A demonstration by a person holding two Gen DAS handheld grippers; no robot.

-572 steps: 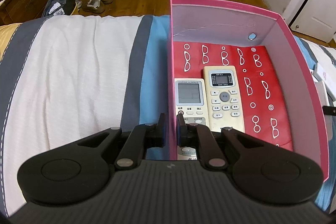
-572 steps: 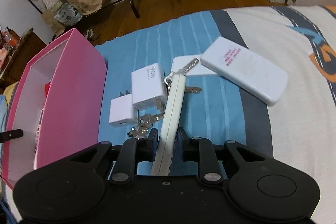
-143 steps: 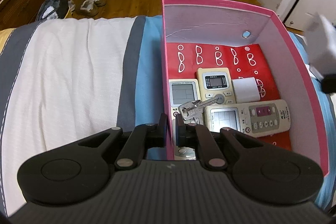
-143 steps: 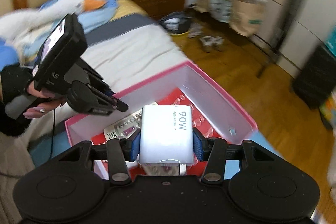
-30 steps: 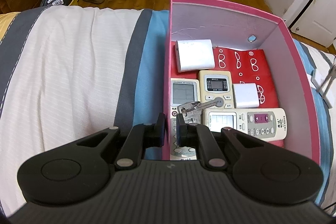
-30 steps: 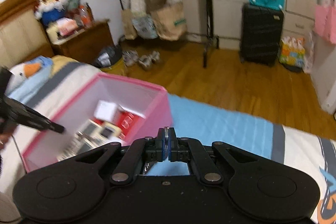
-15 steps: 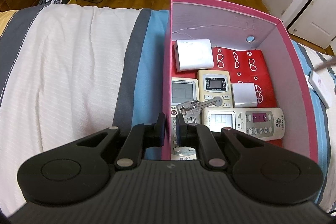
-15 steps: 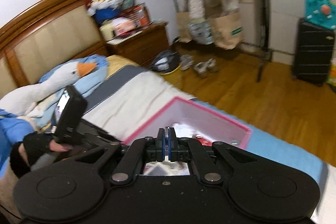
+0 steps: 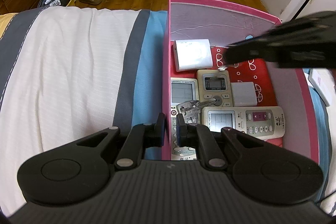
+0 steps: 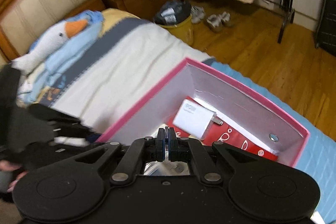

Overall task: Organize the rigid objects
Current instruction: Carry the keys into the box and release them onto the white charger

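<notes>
The pink box stands on the bed and holds three remotes, among them a long one, a big white charger, a small white charger and a bunch of keys. My left gripper is shut on the box's near left wall. My right gripper is shut on a thin metal ring, seemingly a key, and hangs over the box. In the left wrist view it reaches in from the right with a small metal piece below its tip.
A white power bank lies on the bed right of the box. A stuffed goose and folded clothes lie near the headboard. The wooden floor with shoes, bags and a suitcase is beyond the bed edge.
My right gripper has swung from beside the bed to over the pink box, still shut on the metal piece. The left gripper and the box have stayed put.
</notes>
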